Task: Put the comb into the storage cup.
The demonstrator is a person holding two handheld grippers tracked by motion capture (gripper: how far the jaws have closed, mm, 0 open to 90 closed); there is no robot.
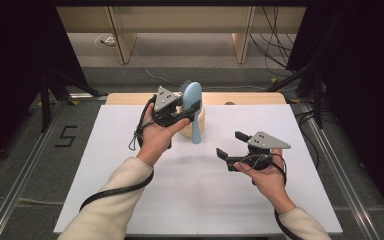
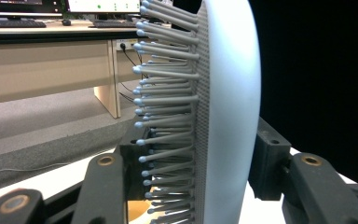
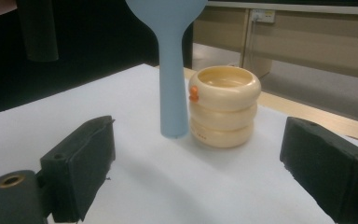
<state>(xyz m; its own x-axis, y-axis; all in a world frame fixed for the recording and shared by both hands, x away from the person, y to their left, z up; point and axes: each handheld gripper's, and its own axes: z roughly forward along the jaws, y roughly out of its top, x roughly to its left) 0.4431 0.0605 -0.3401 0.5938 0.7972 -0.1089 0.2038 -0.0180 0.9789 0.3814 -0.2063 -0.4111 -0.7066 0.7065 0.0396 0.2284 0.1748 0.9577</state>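
Observation:
A light blue hairbrush (image 1: 193, 102) hangs upright, handle down, with my left gripper (image 1: 184, 111) shut on its head. In the left gripper view the brush's grey bristles (image 2: 168, 116) point left and its smooth back (image 2: 230, 107) faces right, clamped between the black jaws. The handle (image 3: 173, 79) ends just above the table beside a cream ringed cup holder (image 3: 223, 106) with a small orange knob. That cup (image 1: 200, 122) sits behind the brush at the table's far middle. My right gripper (image 1: 231, 145) is open over the table's right half, apart from both, with nothing between its jaws.
The white table top (image 1: 195, 195) lies on a wooden board (image 1: 250, 98). Desks (image 1: 125, 35) and cables (image 1: 275, 45) stand on the floor beyond. Black tripod legs (image 1: 55, 90) flank the table's far corners.

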